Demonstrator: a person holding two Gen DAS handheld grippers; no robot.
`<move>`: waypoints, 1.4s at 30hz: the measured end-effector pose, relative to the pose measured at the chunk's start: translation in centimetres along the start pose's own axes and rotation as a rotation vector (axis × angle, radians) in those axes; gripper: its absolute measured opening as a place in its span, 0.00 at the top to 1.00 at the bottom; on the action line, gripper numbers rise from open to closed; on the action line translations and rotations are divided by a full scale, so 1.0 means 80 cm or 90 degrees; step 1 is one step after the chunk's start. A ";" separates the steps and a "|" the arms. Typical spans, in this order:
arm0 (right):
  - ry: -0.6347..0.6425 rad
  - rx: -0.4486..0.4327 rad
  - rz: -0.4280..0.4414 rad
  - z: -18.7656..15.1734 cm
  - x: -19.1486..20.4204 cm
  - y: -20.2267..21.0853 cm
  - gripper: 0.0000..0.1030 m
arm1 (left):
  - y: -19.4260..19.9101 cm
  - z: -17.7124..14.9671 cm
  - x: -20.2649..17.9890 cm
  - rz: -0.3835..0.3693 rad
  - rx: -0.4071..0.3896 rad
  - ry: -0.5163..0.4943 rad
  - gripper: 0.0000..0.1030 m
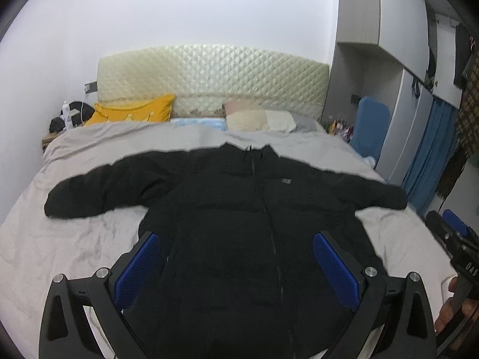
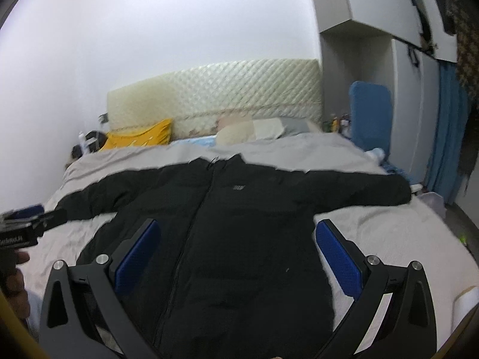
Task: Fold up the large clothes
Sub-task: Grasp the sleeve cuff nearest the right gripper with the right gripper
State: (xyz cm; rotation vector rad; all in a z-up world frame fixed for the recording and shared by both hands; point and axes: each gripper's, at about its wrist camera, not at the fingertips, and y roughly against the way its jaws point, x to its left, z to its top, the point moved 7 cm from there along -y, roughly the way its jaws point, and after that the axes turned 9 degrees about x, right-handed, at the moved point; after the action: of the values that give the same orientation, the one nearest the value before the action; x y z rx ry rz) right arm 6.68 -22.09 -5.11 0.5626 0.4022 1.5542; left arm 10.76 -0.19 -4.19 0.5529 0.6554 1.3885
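The left gripper [image 1: 236, 260] has its blue pads [image 1: 140, 264] spread wide with nothing between them, and the right gripper [image 2: 238, 254] is the same, both hovering above the hem end of the black jacket [image 1: 239, 209]. The jacket lies flat, front up and zipped, on the grey bed cover [image 1: 74, 245], straight ahead of the fingers, its long axis running away toward the headboard [image 1: 209, 77]. Its sleeves stretch out sideways, so each gripper seems nearer to the sleeve of its own side.
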 end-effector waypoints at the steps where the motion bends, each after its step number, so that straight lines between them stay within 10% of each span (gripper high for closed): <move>1: -0.002 -0.006 0.001 0.008 0.001 0.004 0.00 | 0.003 0.010 0.001 0.008 -0.011 0.001 0.00; 8: -0.003 -0.050 0.002 0.072 -0.004 0.001 0.00 | -0.016 0.065 -0.009 0.024 -0.019 -0.028 0.00; 17: -0.031 -0.036 -0.011 0.079 -0.067 -0.076 0.05 | -0.106 0.041 0.022 0.018 0.044 0.027 0.00; 28: -0.175 0.037 -0.091 0.098 -0.303 -0.210 0.08 | -0.160 0.035 0.036 0.025 0.029 0.025 0.00; 42: -0.555 0.104 -0.155 -0.041 -0.592 -0.371 0.15 | -0.240 0.030 0.074 0.062 0.036 0.101 0.00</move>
State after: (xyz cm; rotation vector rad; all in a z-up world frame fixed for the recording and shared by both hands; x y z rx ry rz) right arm 29.37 -66.91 -29.82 1.1964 -0.0763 0.9246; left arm 26.30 3.64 -16.52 0.5285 0.8062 1.5190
